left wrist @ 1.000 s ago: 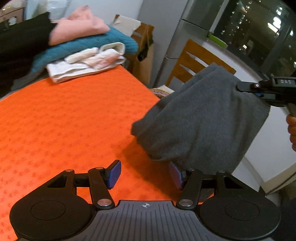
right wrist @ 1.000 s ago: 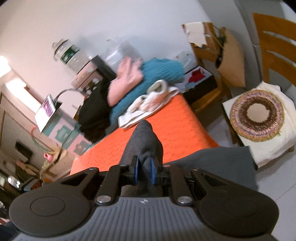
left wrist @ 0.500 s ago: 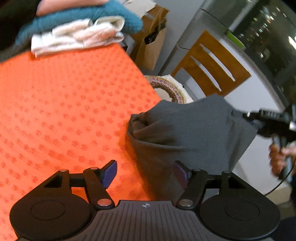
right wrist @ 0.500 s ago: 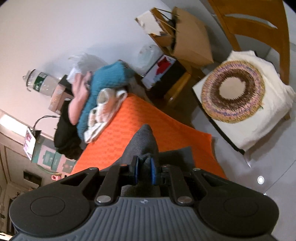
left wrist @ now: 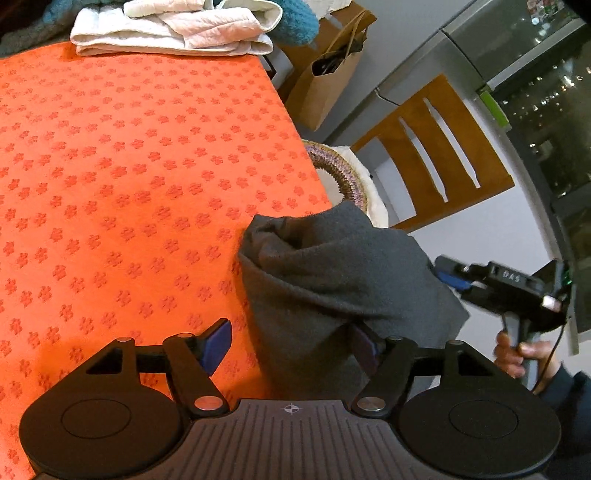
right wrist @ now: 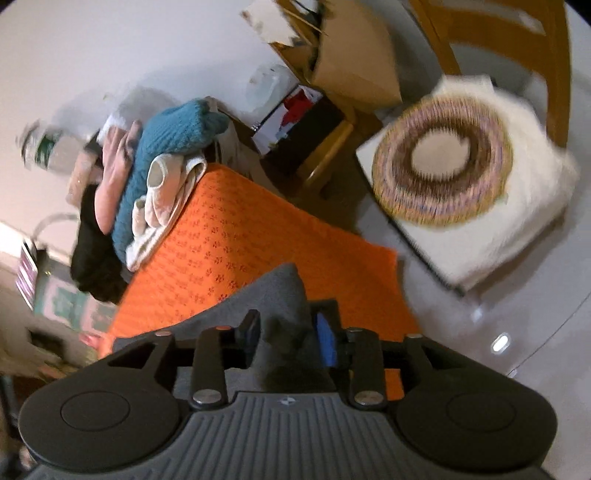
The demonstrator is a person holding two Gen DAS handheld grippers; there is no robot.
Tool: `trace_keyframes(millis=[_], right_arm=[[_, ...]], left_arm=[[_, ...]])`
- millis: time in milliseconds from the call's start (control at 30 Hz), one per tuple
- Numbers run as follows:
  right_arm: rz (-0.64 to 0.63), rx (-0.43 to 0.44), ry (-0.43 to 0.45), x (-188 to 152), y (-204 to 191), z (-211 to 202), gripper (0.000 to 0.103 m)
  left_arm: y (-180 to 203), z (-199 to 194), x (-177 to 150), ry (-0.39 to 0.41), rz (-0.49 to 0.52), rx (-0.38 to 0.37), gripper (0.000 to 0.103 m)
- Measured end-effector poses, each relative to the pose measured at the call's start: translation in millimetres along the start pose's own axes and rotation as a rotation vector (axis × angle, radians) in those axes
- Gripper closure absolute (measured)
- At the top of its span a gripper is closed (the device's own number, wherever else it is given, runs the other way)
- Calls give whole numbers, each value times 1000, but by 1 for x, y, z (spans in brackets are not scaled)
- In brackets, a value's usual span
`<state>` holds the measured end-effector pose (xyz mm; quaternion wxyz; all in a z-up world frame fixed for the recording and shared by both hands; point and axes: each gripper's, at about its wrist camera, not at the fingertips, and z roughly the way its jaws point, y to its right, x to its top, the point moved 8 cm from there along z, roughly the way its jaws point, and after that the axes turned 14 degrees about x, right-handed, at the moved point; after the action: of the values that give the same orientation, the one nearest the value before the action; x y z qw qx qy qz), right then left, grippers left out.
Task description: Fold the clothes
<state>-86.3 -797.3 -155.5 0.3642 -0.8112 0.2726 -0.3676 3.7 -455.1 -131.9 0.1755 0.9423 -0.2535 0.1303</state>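
A dark grey garment [left wrist: 332, 280] lies bunched at the right edge of the orange patterned tablecloth [left wrist: 129, 166], partly hanging over the side. My left gripper [left wrist: 291, 343] is open just in front of it; a fold of the cloth lies between the fingers, against the right pad [left wrist: 364, 345]. In the left wrist view my right gripper [left wrist: 452, 277] sits at the garment's right side, held by a hand [left wrist: 517, 350]. In its own view, the right gripper [right wrist: 288, 338] stands open with a grey fold [right wrist: 280, 295] loose between its spread fingers.
A pile of clothes sits at the table's far end: white and pink pieces [left wrist: 173, 29] and a teal knit [right wrist: 166, 136]. Beside the table stand a brown paper bag [left wrist: 325, 81] and a wooden chair [left wrist: 432, 155] with a round woven cushion [right wrist: 443, 158].
The right gripper's fingers, shut on the grey garment before, have spread apart. The garment has sunk from hanging in the air to the table's edge. The left gripper has tilted down towards it.
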Motion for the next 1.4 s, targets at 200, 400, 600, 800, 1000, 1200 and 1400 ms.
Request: trace_keyframes(millis=[200,400,600,800,1000,1200,1400], right_arm=[[-336,-10,-221,17,-81,19,40],[-496,167,-471,19,-165,75,39],[-559,260,-712,6,-229,131,39],[-661,180,-955,-24,-248,173,38],[-697,48,-1143,-60,-222,202,38],[-698,68,-1168,-76,-213,208,87],[-712,207,-1113,-75,-244,200,91]], left_arm=[[13,-20,-7,32,104,26,28],[20,-13,-19,25,114,57,27],[20,-2,-31,15,101,89,26],[17,1,-35,36,59,95,26],[13,0,-38,56,18,94,24],[10,4,-39,65,-13,68,23],[10,16,-30,77,-86,-43,15]])
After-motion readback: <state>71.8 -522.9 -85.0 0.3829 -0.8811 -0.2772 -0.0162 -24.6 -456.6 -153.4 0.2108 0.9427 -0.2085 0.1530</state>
